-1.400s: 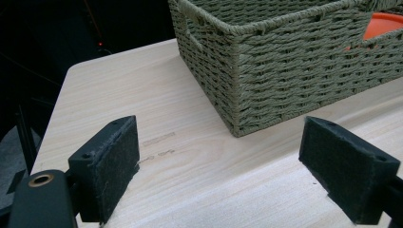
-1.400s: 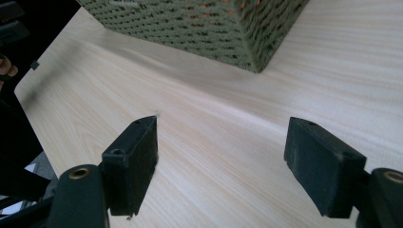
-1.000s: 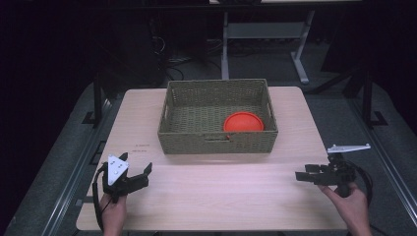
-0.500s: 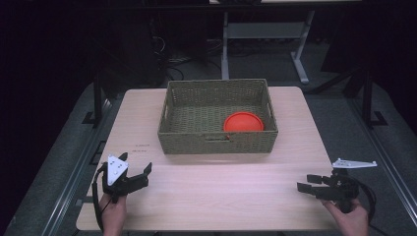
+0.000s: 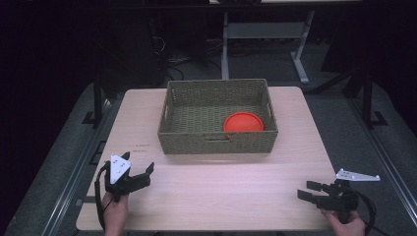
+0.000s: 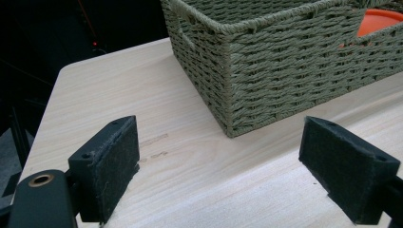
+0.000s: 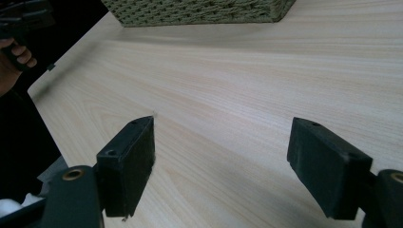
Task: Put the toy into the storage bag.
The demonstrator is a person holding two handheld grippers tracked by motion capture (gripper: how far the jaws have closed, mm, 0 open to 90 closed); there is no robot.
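**A:** Logging from the remote station. What is lying on the bench, largest first?

**B:** I am seeing the light wooden table taking up the middle of the high view. A woven basket is sitting on its far half, toward twelve o'clock from the table centre. An orange disc is lying inside the basket, at about four o'clock of the basket's floor, close to the near wall and the right wall.

**A:** And the grippers?

**B:** I am reading the left gripper at roughly eight o'clock of the table, near the front left corner, in a hand coming in from the bottom edge. Its jaws are standing spread wide, with bare wood between them. In the left gripper view they are pointing at the basket's near left corner, and a sliver of the orange disc is showing over the rim.

**A:** Right side?

**B:** The right gripper is hovering at about four o'clock, near the front right corner, well apart from the basket. Its jaws are also spread, holding nothing; in the right gripper view they are framing bare tabletop, with the basket's base at twelve o'clock.
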